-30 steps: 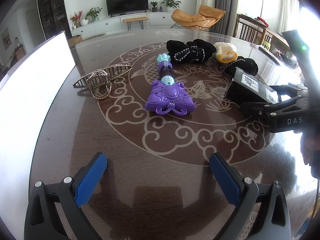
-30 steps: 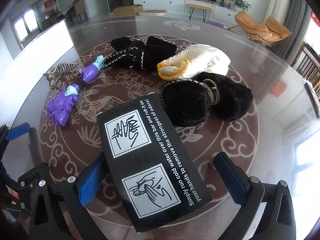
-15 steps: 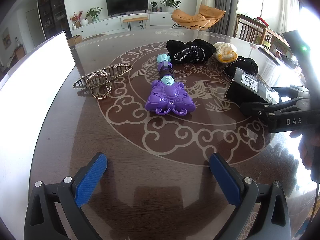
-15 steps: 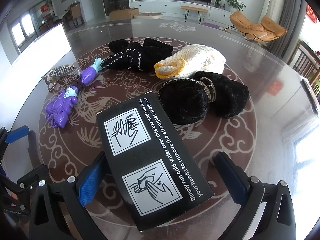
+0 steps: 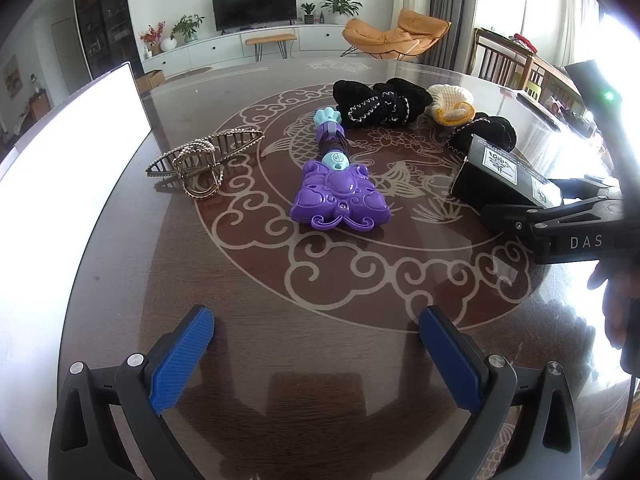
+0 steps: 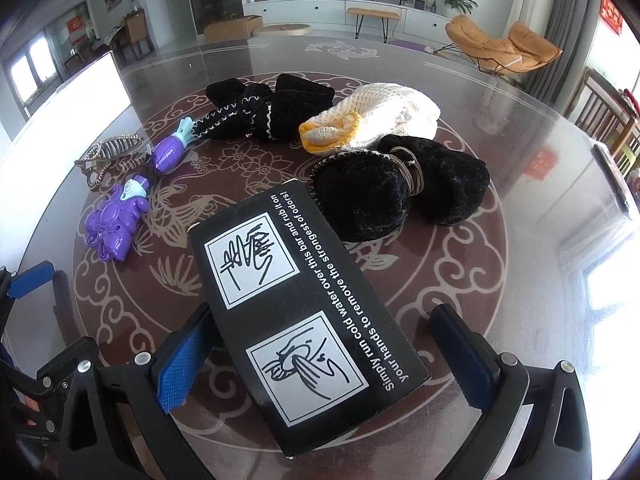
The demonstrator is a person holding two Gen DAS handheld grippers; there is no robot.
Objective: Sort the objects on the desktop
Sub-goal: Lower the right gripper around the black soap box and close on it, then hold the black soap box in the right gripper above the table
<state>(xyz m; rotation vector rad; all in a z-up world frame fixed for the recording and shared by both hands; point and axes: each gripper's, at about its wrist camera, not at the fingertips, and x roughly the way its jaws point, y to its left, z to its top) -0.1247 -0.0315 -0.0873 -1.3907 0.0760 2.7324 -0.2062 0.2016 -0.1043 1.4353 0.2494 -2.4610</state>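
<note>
Since the black box (image 6: 308, 316) at lower centre looks light, stiff and smooth, grip its long sides; right gripper (image 6: 328, 354) fingers spread around it, left gripper (image 5: 316, 354) fingers apart, empty.

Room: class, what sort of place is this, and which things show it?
Most likely a home living and dining room: a TV on a low white cabinet, an orange lounge chair, and a large patterned table.

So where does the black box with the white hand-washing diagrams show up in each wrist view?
Left wrist view: the black cardboard box with white hand-washing diagrams lies at the right edge, beside the black right gripper.
Right wrist view: it fills the lower centre, between that gripper's open jaws.
Shared landmark: the purple butterfly-shaped plastic toy wand, left of the box in both.
</note>
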